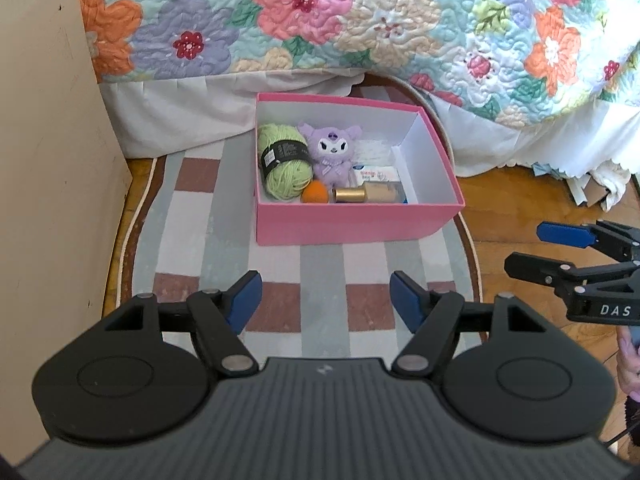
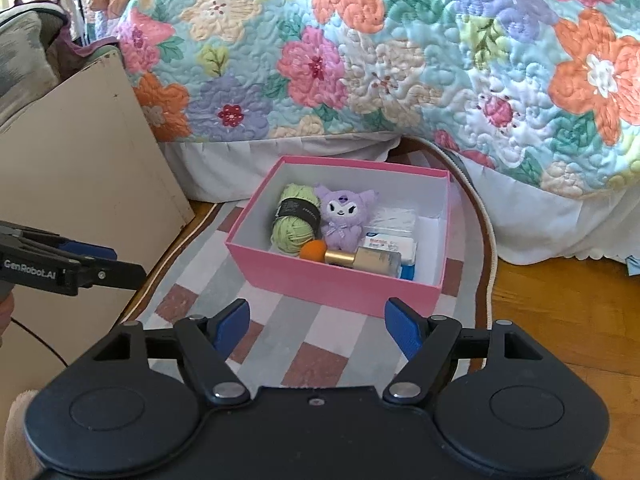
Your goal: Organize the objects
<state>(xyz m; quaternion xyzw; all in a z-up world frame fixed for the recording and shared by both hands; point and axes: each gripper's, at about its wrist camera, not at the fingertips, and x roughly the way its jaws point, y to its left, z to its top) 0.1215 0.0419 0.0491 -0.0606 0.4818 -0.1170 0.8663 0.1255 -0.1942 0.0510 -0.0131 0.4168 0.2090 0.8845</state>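
Left tool (image 1: 326, 300) and right tool (image 2: 316, 328) both gape empty; pink box (image 1: 352, 220) lies ahead of both, long axis crosswise, neither clearly nearer.

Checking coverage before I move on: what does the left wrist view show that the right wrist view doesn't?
Only the left wrist view: the right gripper from the side, open and empty, and crumpled paper on the floor by the bed skirt.

Only the right wrist view: the left gripper from the side and grey cushions above the beige panel.

Both: the pink box on the checked rug, holding green yarn, a purple plush toy, an orange ball, a gold-capped bottle and a tissue pack, with the floral quilt behind.
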